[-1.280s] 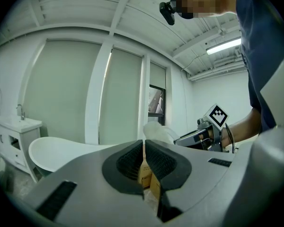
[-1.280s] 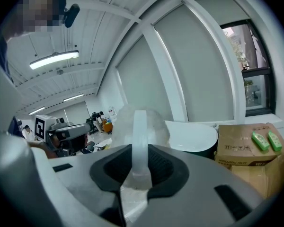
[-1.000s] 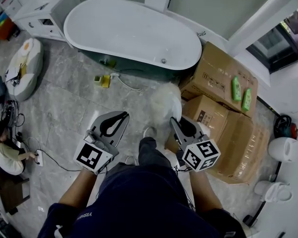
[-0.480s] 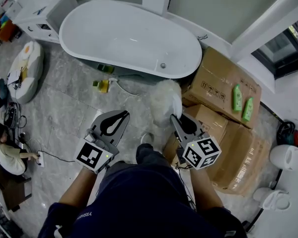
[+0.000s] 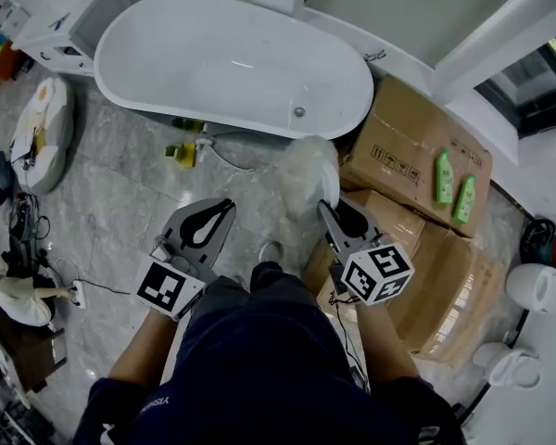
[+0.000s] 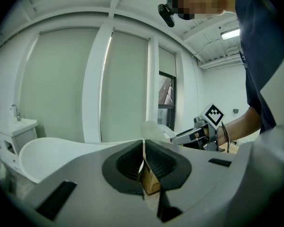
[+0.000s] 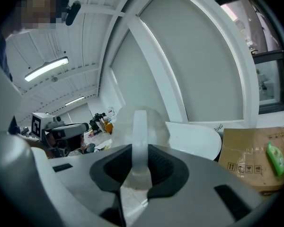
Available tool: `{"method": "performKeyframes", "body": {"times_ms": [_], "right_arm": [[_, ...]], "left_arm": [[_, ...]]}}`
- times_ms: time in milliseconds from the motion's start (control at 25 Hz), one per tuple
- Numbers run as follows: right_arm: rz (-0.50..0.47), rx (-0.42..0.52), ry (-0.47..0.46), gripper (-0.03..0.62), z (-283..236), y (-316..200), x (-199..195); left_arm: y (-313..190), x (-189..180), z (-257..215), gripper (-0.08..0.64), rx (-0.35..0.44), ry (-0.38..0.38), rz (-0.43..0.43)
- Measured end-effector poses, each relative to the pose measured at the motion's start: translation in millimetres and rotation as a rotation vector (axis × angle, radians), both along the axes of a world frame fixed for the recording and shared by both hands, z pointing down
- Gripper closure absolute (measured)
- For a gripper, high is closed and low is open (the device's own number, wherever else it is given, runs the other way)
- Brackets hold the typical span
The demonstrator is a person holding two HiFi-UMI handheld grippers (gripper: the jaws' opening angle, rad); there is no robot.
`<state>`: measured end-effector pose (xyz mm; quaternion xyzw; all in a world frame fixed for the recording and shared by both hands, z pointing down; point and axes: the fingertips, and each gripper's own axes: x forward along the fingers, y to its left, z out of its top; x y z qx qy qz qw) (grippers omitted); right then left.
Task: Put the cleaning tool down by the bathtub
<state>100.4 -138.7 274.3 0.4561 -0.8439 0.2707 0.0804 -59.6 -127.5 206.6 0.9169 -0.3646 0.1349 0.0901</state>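
1. One wide stretch of grey marble floor (image 5: 111,221) runs from the person's feet up to the tub. This is the only generous room for a set-down.
2. White oval bathtub (image 5: 232,63) sits across the top of the head view, its near rim overhanging a dark base. Anything placed "by" it goes on the floor short of that overhang.
3. Cardboard boxes (image 5: 408,146) crowd the right side, with two green bottles (image 5: 442,176) on top. The gap between the box corner and the tub end is narrow.
4. Fluffy white duster (image 5: 301,167) is held out ahead, its head over that gap, near the tub but not on the floor.
5. Right tool (image 7: 139,160) is clamped on the duster's translucent handle. Judgement: the carry is nearly done. Lower until the fluff rests on the floor, then release, angling left of the boxes.
6. Left tool (image 6: 143,145) has its jaws together with nothing between them, and sits well apart from the duster.
7. A small yellow item (image 5: 181,153) and a white hose (image 5: 227,151) lie at the tub's foot. Land clear of both.
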Motion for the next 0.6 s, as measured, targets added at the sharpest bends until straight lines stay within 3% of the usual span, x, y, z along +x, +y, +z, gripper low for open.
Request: {"method": "performKeyframes", "body": {"times_ms": [600], "right_arm": [[0.091, -0.09, 0.03, 0.5, 70, -35, 25]], "left_arm": [[-48, 25, 64, 0.518, -0.089, -0.038, 0.09]]}}
